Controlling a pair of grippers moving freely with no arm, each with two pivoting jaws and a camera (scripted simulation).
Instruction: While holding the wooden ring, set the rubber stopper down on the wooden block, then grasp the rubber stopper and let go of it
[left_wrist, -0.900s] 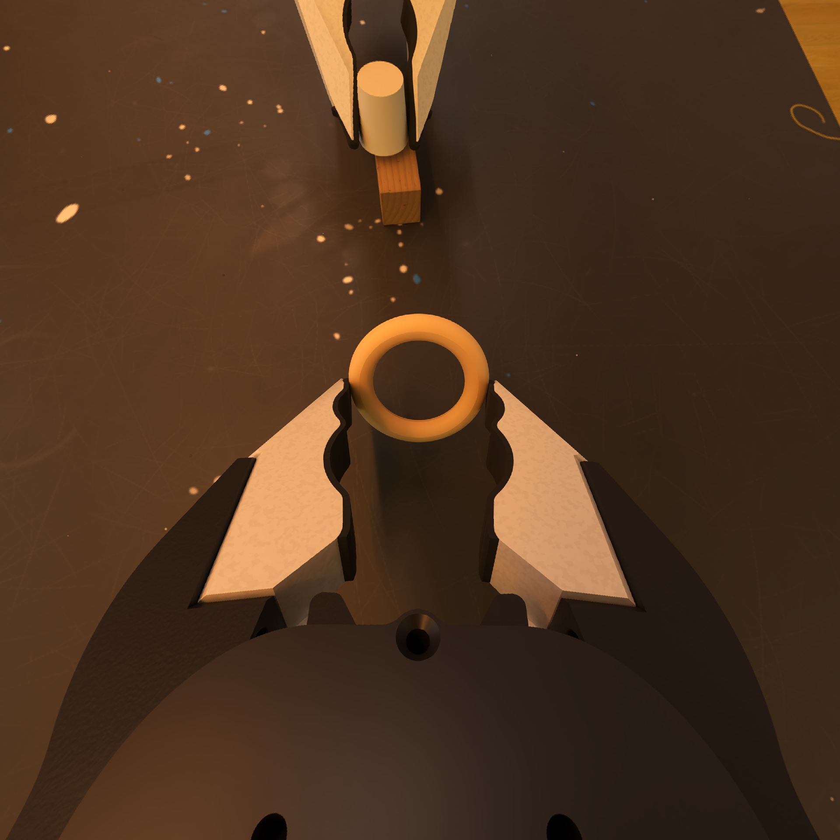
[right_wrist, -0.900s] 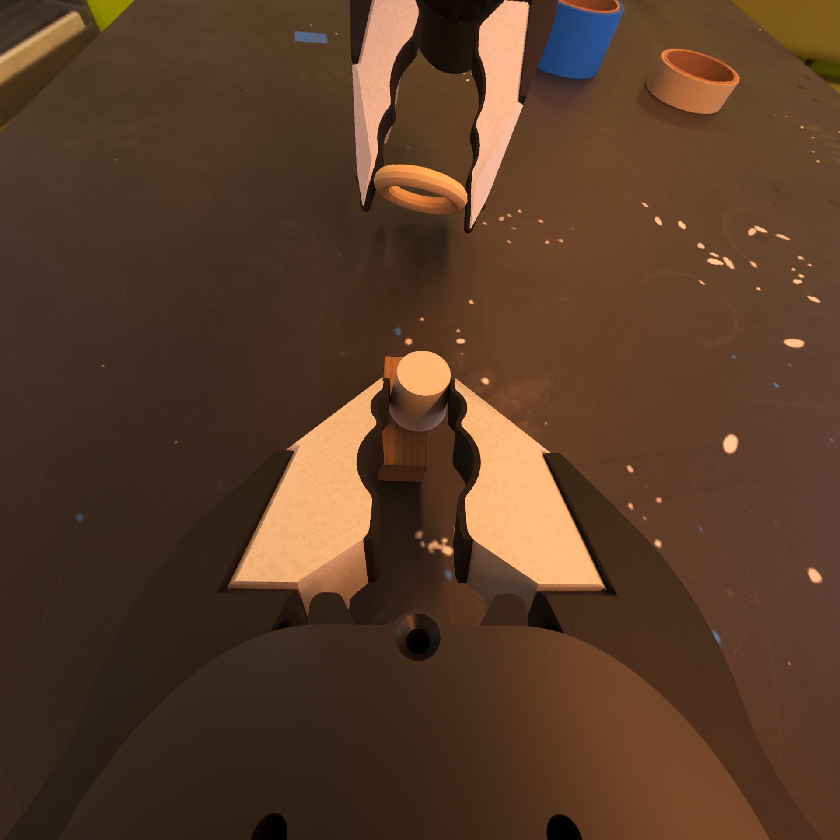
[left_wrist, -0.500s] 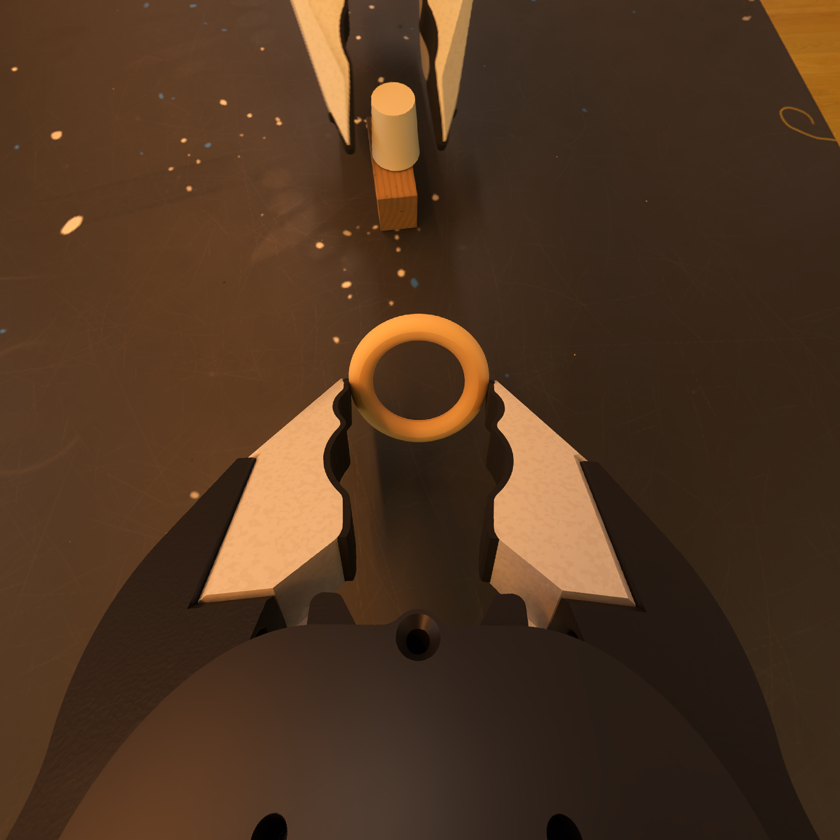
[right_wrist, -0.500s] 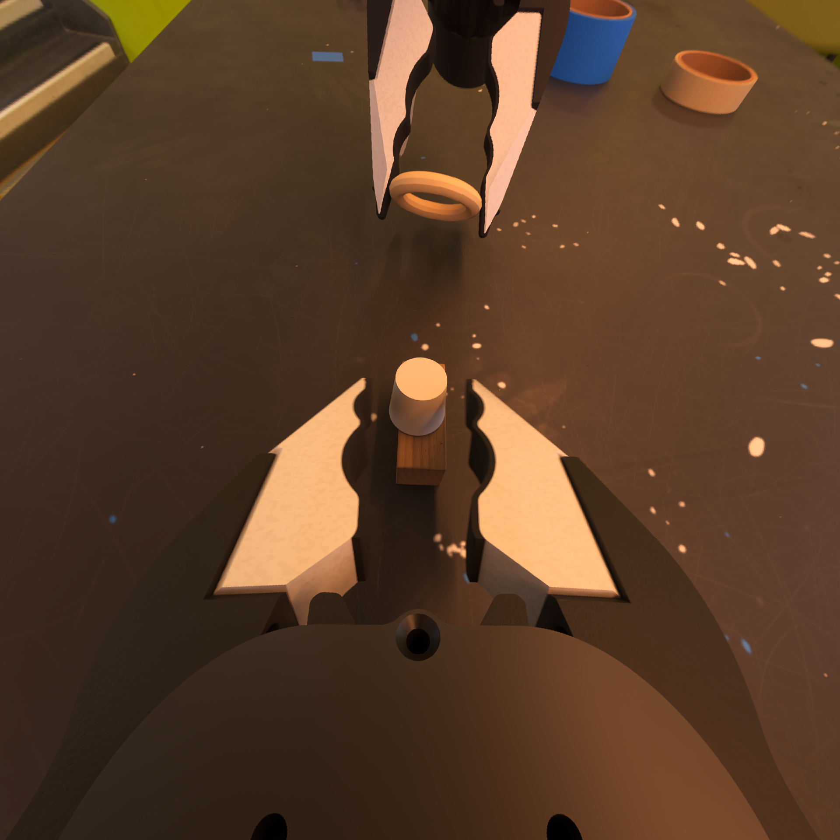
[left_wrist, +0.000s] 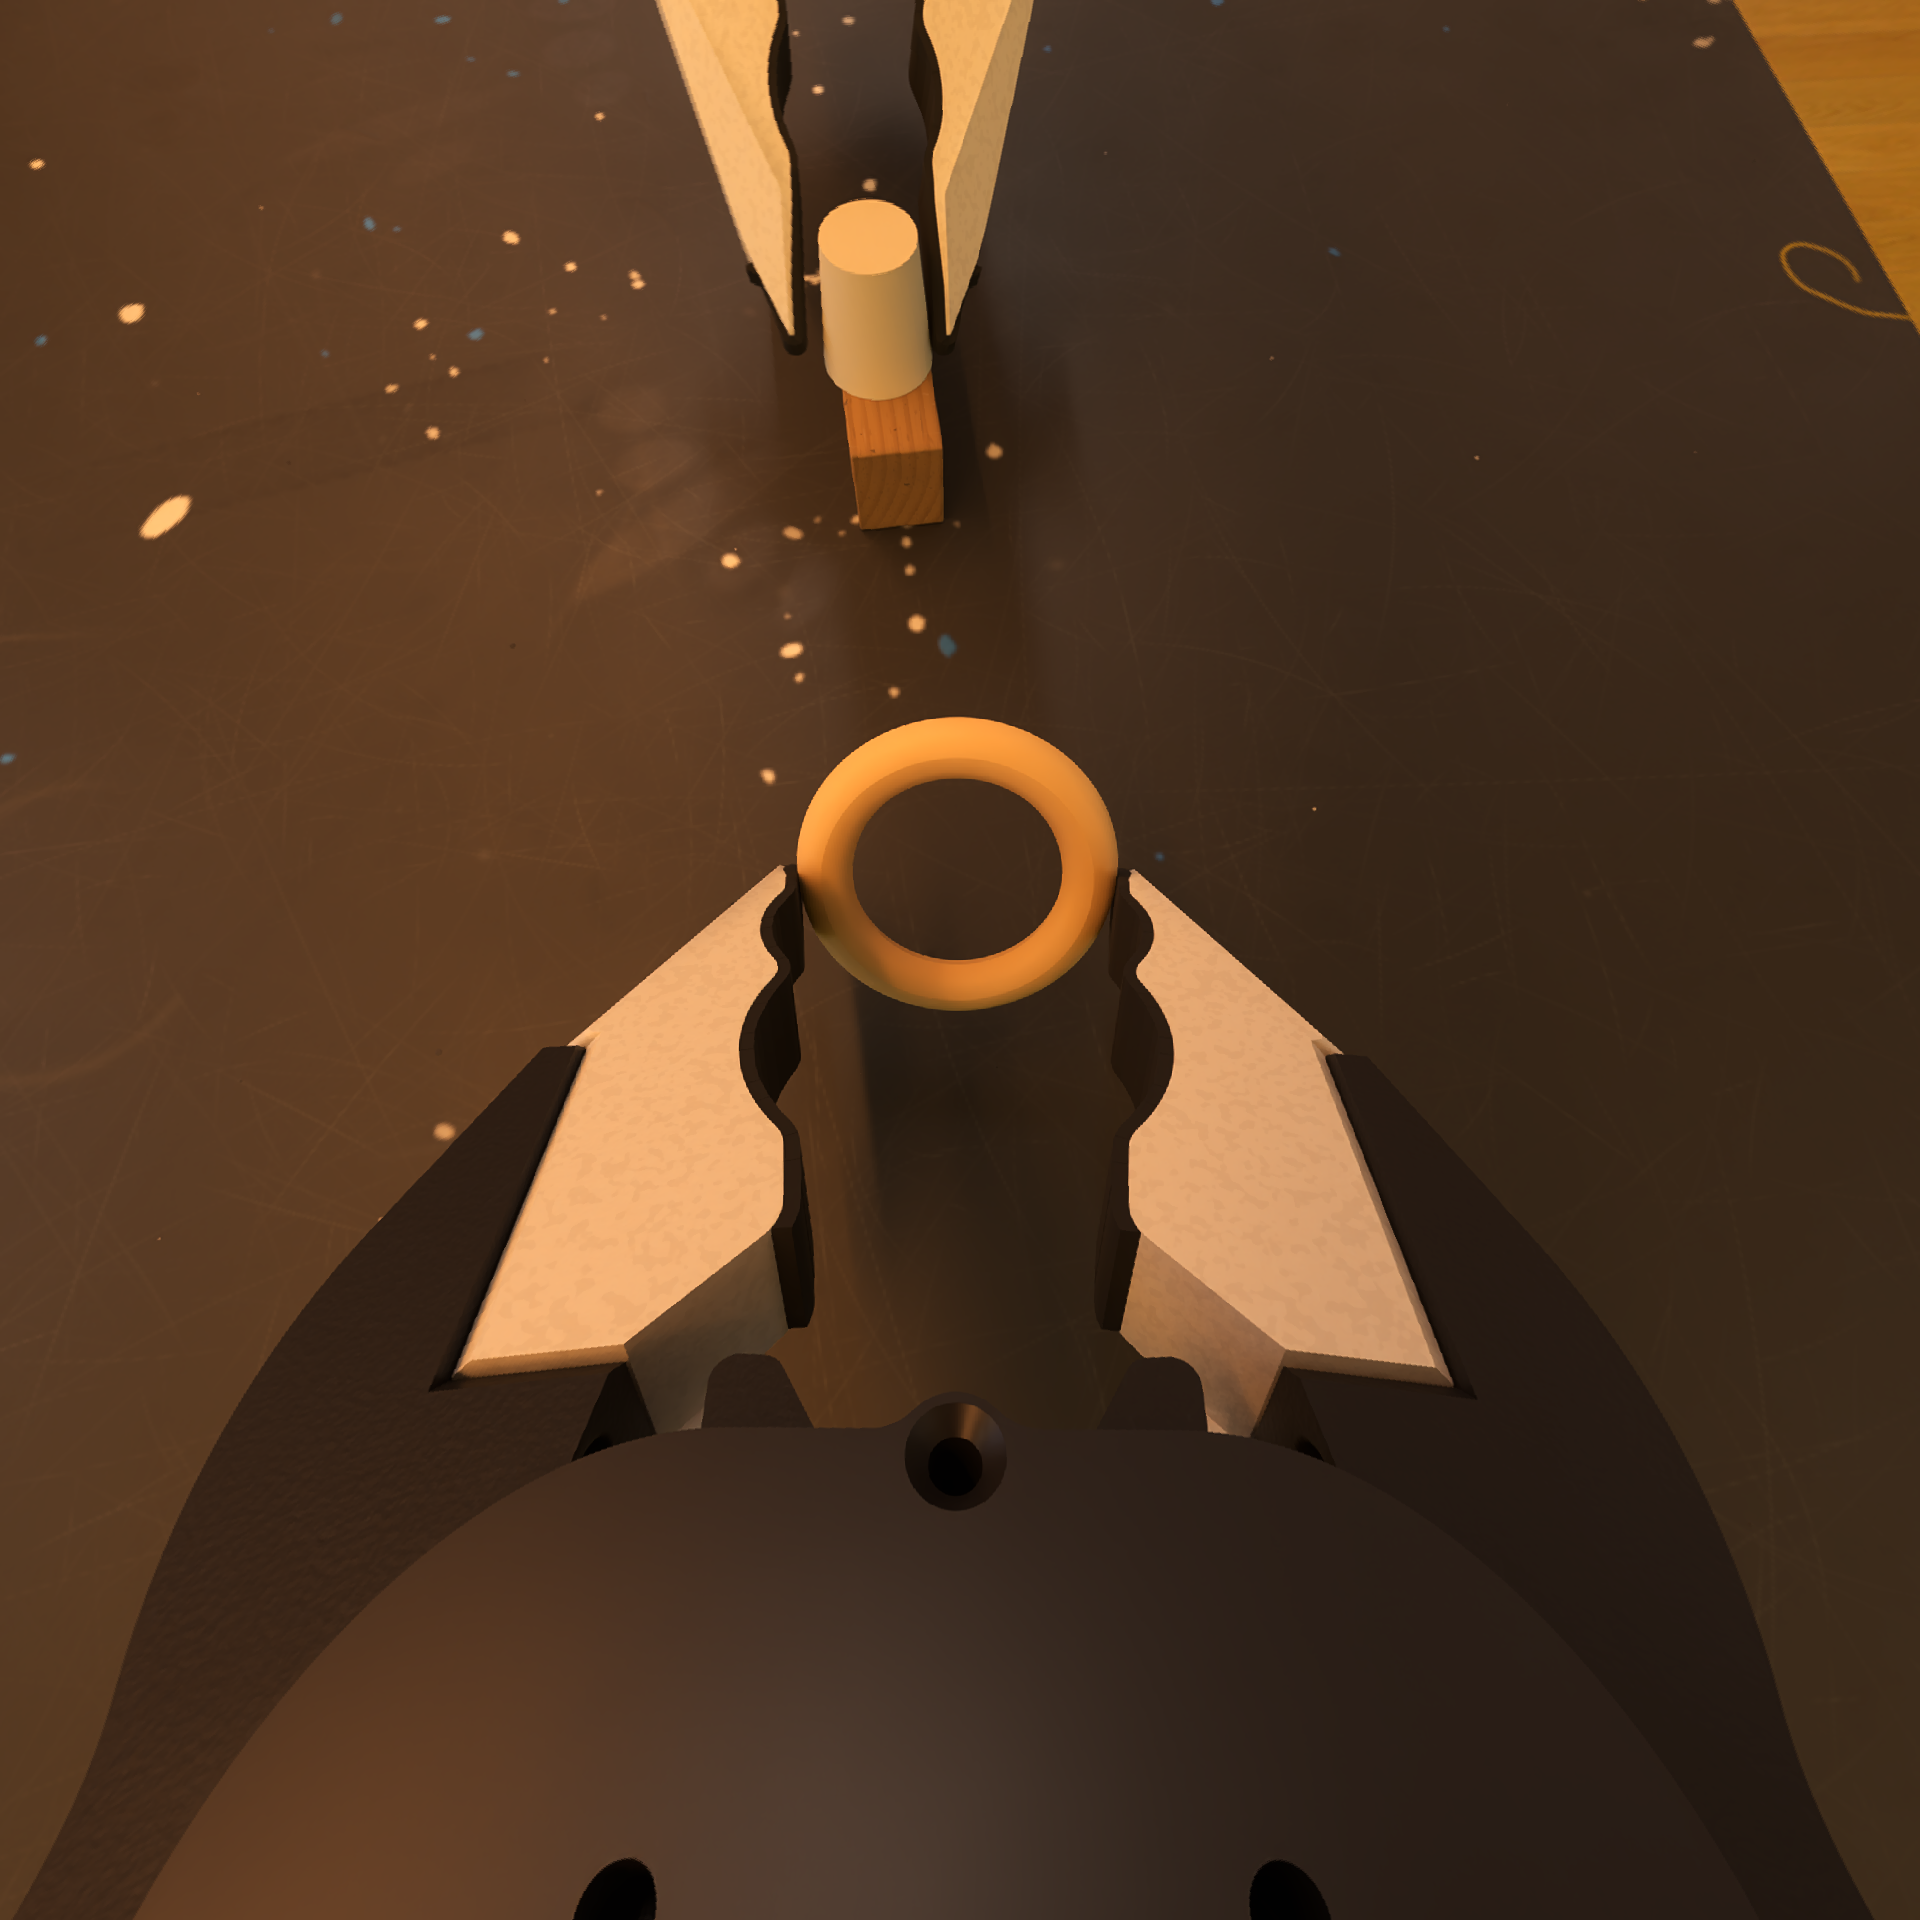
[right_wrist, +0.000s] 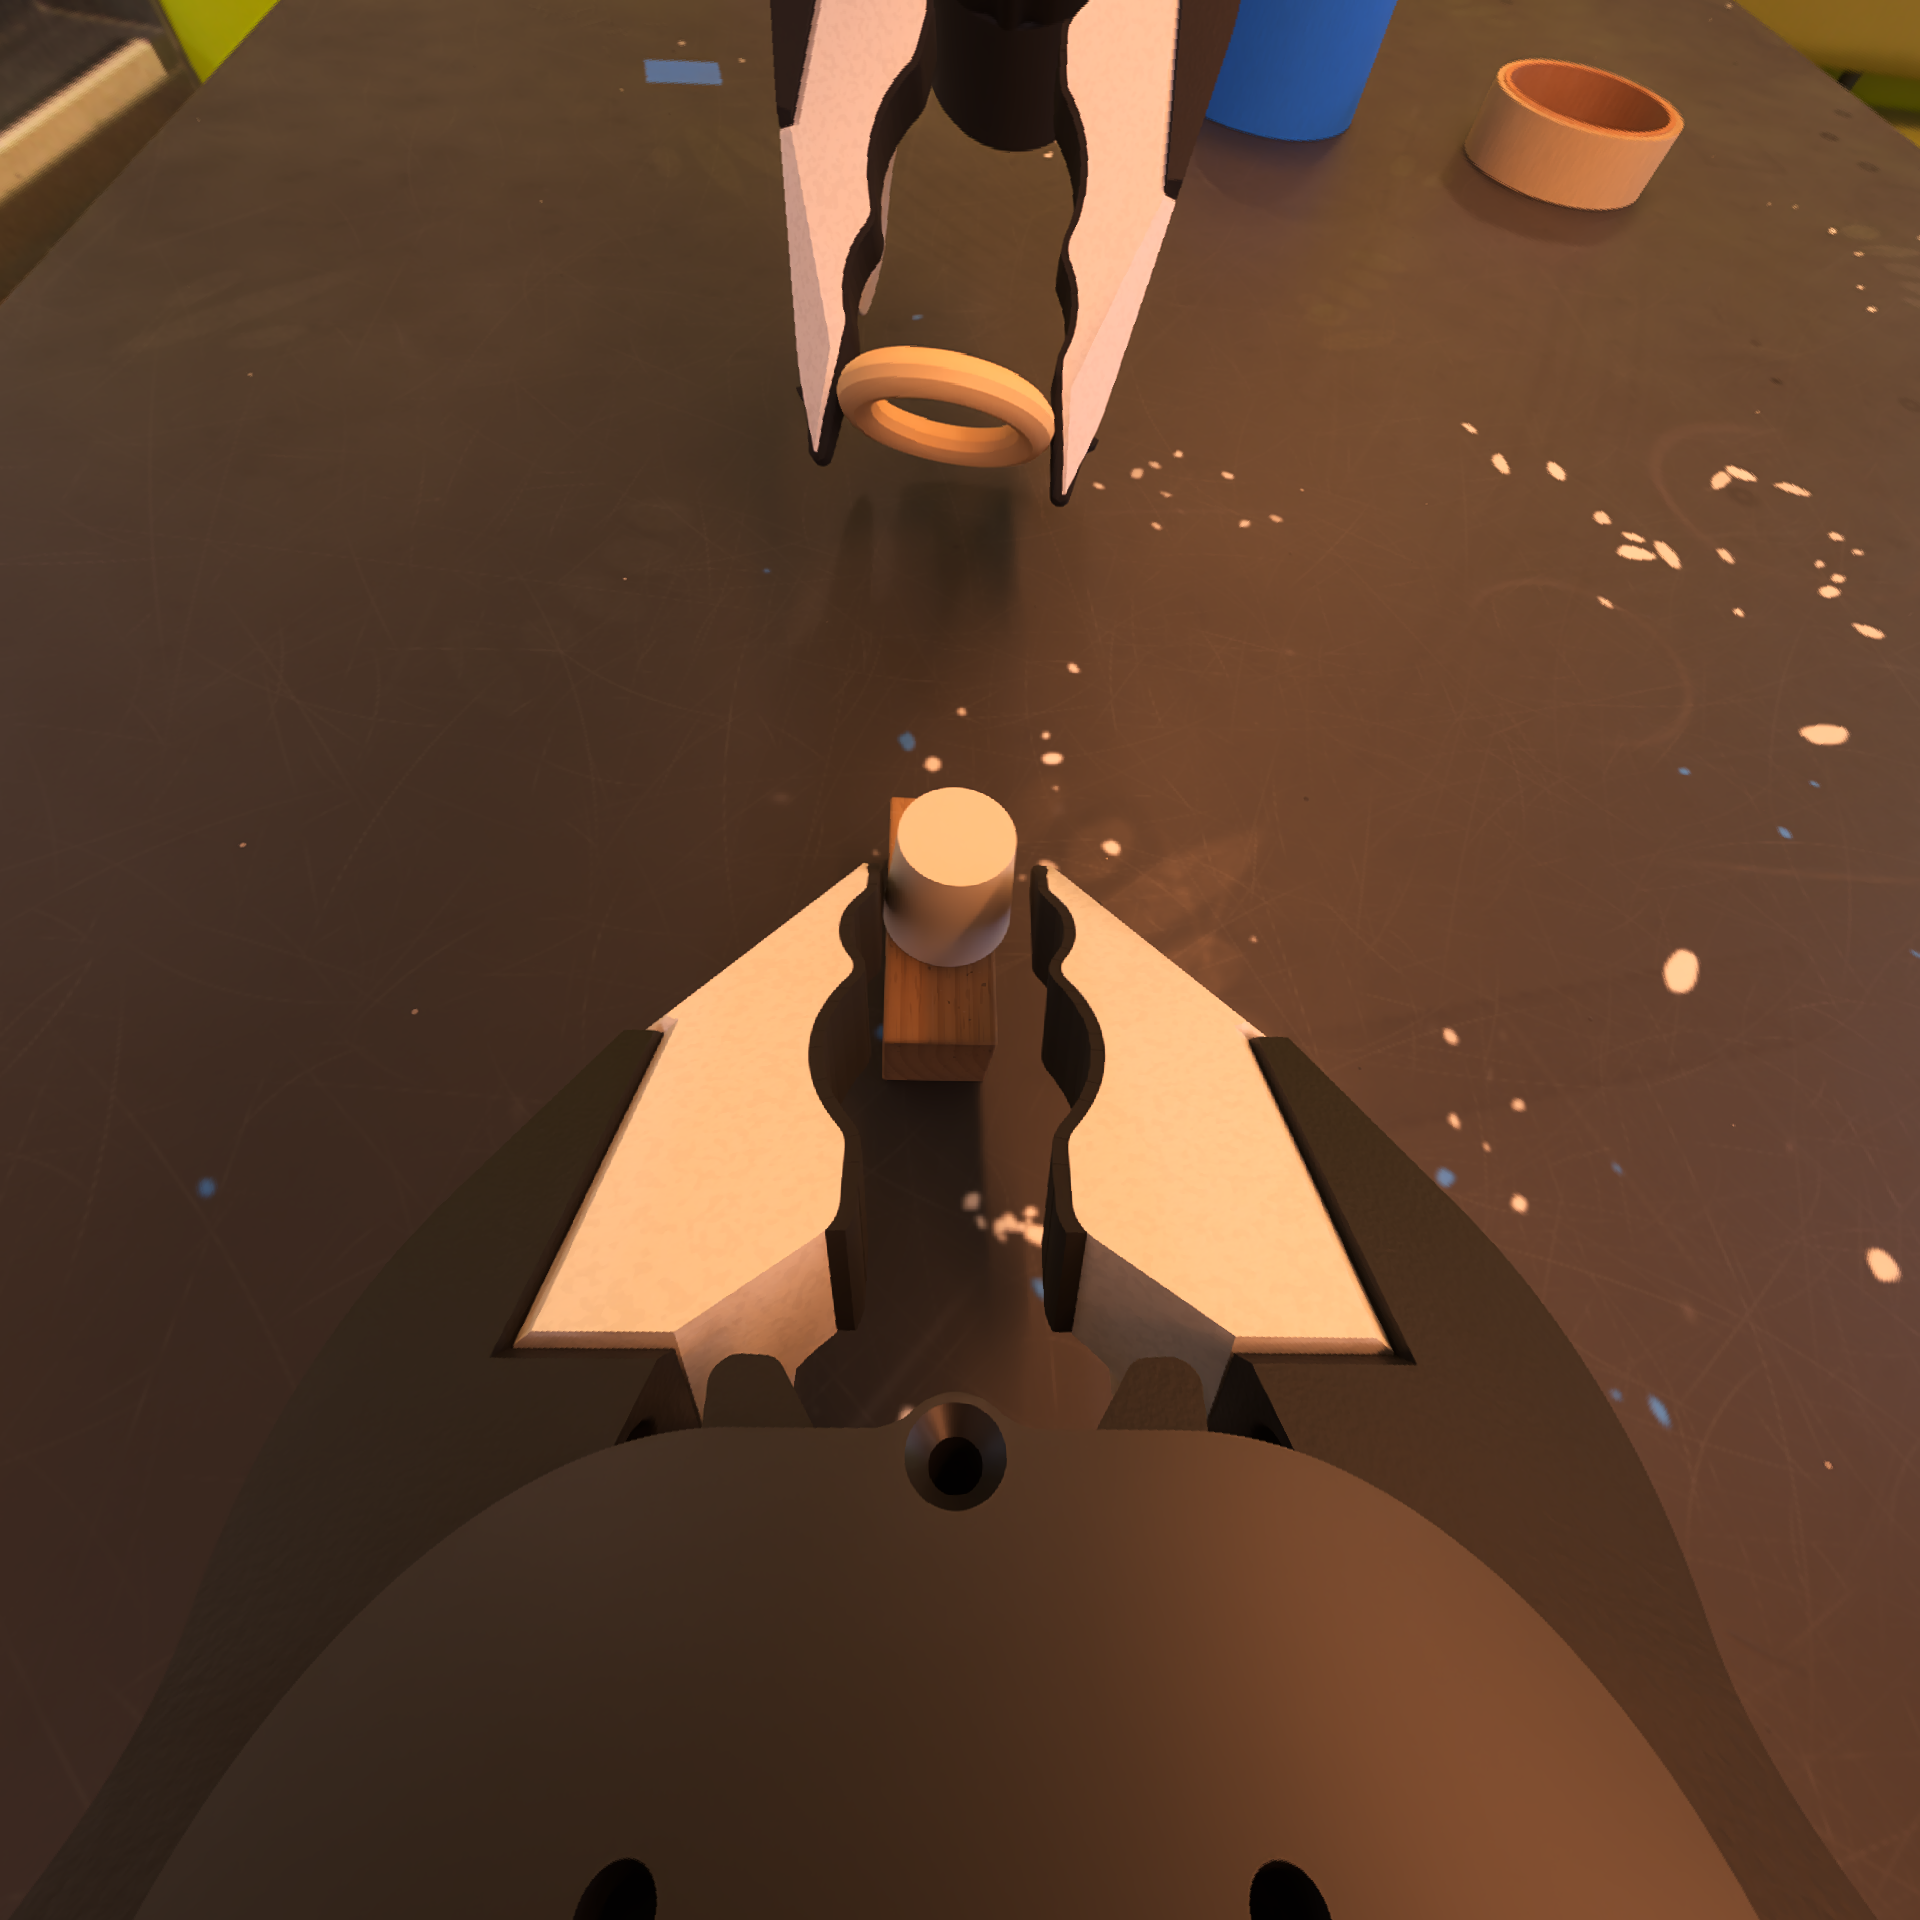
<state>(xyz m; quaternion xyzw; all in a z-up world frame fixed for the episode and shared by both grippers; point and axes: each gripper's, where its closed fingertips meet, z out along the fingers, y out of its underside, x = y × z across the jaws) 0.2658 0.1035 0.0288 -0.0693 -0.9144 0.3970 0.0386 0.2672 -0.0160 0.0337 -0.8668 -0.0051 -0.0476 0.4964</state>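
The rubber stopper (right_wrist: 953, 878) stands on the wooden block (right_wrist: 938, 1013) between the right gripper's (right_wrist: 953, 883) parted fingertips (narrow gaps).

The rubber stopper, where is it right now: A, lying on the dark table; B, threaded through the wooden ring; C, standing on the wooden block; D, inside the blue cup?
C: the rubber stopper stands upright on the wooden block, between the right gripper's parted fingers.
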